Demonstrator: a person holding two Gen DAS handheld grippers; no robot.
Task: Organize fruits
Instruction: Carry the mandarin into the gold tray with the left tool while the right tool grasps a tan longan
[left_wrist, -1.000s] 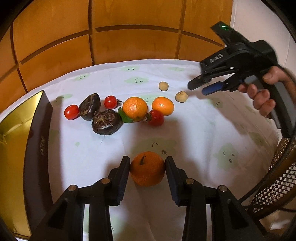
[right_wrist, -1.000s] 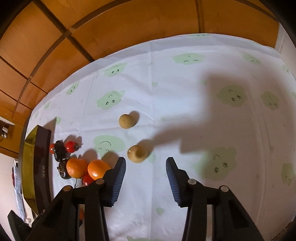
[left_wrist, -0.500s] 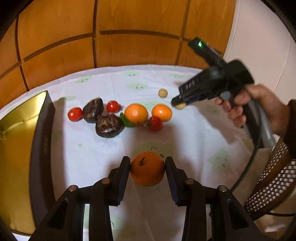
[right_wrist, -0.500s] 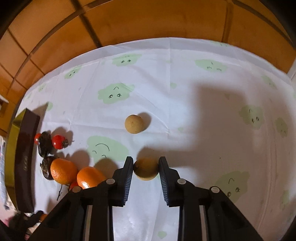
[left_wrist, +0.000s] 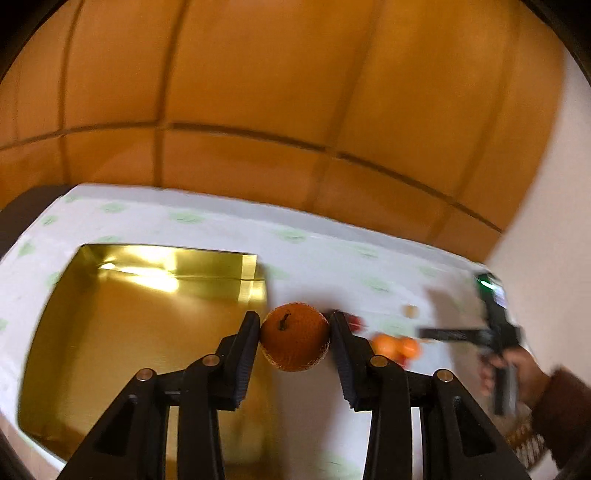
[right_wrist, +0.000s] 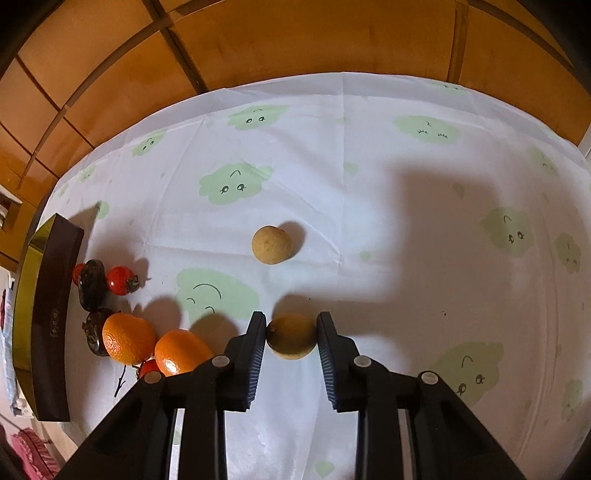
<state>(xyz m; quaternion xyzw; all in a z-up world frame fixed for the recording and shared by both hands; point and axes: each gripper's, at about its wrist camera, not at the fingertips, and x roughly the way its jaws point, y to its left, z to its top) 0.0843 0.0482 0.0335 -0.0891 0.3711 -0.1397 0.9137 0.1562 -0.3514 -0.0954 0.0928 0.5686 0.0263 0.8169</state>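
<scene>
My left gripper (left_wrist: 294, 341) is shut on an orange (left_wrist: 294, 341) and holds it in the air beside the right edge of the gold tray (left_wrist: 110, 332). My right gripper (right_wrist: 291, 336) is shut on a small tan round fruit (right_wrist: 291, 336), low over the tablecloth. A second tan fruit (right_wrist: 272, 244) lies beyond it. Two oranges (right_wrist: 128, 337) (right_wrist: 180, 351), red tomatoes (right_wrist: 119, 280) and two dark fruits (right_wrist: 91, 283) lie to the left, near the tray's dark wall (right_wrist: 51, 314). The right gripper's body shows blurred in the left wrist view (left_wrist: 491, 332).
The white cloth with green cloud prints (right_wrist: 406, 221) covers the table. A wooden panelled wall (left_wrist: 295, 92) stands behind it. The tray's inside is bare gold.
My left gripper has lifted the orange off the table and swung left to the gold tray. My right gripper has closed on the near tan fruit.
</scene>
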